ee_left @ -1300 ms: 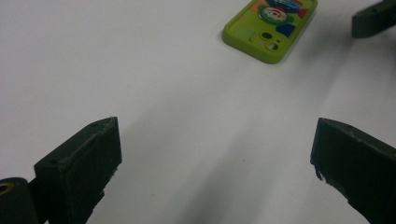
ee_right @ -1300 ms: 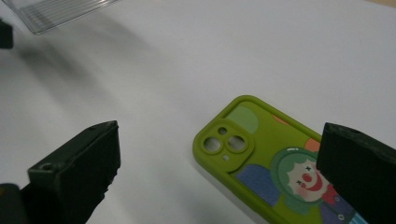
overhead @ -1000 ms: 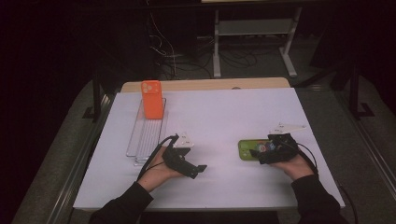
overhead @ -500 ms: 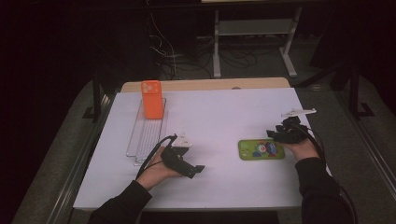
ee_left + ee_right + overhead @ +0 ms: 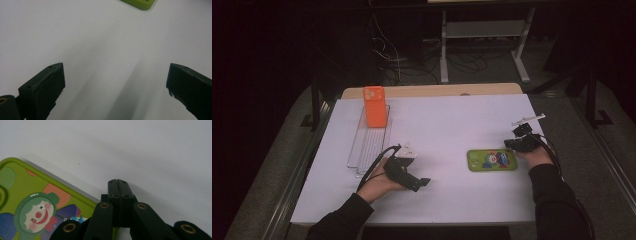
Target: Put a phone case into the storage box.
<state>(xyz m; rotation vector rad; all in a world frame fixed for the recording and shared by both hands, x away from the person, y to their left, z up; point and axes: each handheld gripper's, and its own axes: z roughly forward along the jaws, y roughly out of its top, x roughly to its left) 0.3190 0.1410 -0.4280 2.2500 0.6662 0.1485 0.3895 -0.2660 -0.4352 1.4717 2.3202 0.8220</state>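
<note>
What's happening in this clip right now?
A person works at a white table with tongs in each hand. The right tongs are shut and empty, beside the green clown-print phone case lying flat. The left tongs rest open on the table. An orange phone case stands in a clear rack.

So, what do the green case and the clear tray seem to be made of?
The green case looks like soft matte plastic or silicone: rounded raised rim, printed clown picture, no glare. The clear tray looks like hard see-through plastic, perhaps acrylic: the white table shows through it and its ribs catch light.
</note>
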